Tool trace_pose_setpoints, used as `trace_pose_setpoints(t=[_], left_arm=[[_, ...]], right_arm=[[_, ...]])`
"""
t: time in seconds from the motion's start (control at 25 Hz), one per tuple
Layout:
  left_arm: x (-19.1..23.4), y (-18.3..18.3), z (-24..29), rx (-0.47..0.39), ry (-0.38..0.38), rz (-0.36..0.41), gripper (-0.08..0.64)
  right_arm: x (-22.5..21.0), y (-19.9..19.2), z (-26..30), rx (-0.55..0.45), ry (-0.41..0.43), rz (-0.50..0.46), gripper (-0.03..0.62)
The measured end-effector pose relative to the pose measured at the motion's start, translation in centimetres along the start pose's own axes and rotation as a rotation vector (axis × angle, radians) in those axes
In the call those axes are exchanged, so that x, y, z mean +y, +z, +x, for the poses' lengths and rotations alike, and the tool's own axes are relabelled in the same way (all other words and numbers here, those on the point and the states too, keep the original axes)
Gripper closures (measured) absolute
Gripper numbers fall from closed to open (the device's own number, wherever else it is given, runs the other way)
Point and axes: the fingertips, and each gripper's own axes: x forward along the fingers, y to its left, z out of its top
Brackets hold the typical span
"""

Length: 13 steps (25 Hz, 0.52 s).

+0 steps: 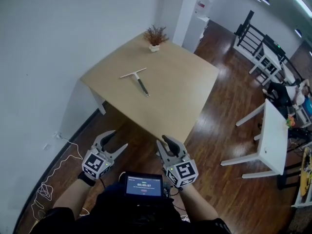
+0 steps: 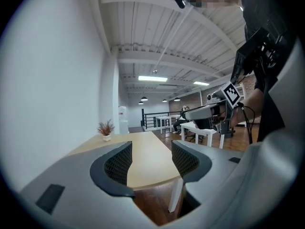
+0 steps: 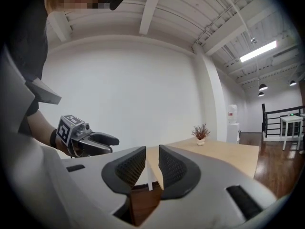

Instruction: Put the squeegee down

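Squeegee (image 1: 135, 80) lies flat on the table (image 1: 190, 77), well apart from both tools, the left gripper (image 1: 118, 139) wide open and the right gripper (image 1: 162, 141) only a little open, both holding nothing, so a careless reach could knock it off

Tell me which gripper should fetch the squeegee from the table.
Probably left: the left gripper has fingers wide apart, the right gripper nearly together, and the squeegee lies toward the left side of the table.
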Motion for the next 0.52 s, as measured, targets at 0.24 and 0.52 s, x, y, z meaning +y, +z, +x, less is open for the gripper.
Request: trace_pose_setpoints(t=[0.24,0.52], left_arm=[[0.7,1.3,-0.9,-0.039,0.019,-0.025,0.293],[1.5,0.8,-2.5,-0.050,0.009,-0.021,0.293]], right_arm=[[0.8,1.1,0.0,-0.009,-0.016,-0.012,0.486],[2.2,1.7,0.4,-0.007,-0.034,-0.045,0.491]])
